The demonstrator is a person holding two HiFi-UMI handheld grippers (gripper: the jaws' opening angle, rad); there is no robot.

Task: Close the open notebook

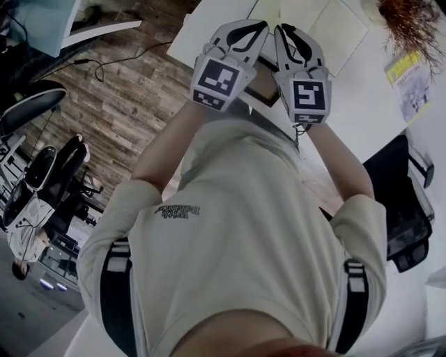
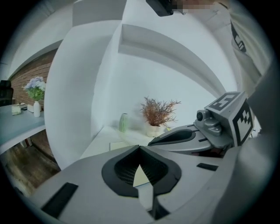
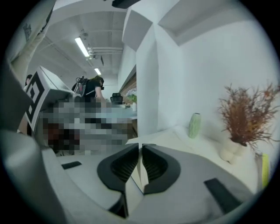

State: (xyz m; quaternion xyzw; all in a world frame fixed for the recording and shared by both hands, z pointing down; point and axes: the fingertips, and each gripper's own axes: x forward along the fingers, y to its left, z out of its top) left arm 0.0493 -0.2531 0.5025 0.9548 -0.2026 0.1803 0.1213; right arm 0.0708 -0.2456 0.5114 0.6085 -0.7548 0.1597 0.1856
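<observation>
- The notebook (image 1: 338, 35) lies open on the white table (image 1: 198, 31) with its cream pages up. In the head view it is just left of the dried plant (image 1: 411, 21).
- The left gripper (image 1: 256, 29) and the right gripper (image 1: 284, 33) are held side by side, almost touching each other. They are further left of the dried plant than the notebook's right page.
- The tips of both grippers are at the near edge of the pages. Whether they touch the paper, I cannot tell.
- In the left gripper view the two jaws meet at the tips, so this tong is closed. Behind the tips there is a small three-cornered gap between the pads, and cream paper shows through it. I see nothing pinched.
- In the right gripper view the jaws are closed but for a thin slit between the pads. A pale strip shows in the slit, and no held thing can be made out there.
- The dried plant stands in a white pot (image 3: 232, 151).
- A green vase (image 3: 194, 125) stands near the dried plant, to its left in the right gripper view.
- A leaflet with yellow print (image 1: 408, 80) lies on the table just on the near side of the dried plant.
- A black chair (image 1: 404, 202) stands well apart from the dried plant, on the person's side.
- The person's beige shirt (image 1: 244, 230) fills the lower part of the head view, far from the dried plant.
</observation>
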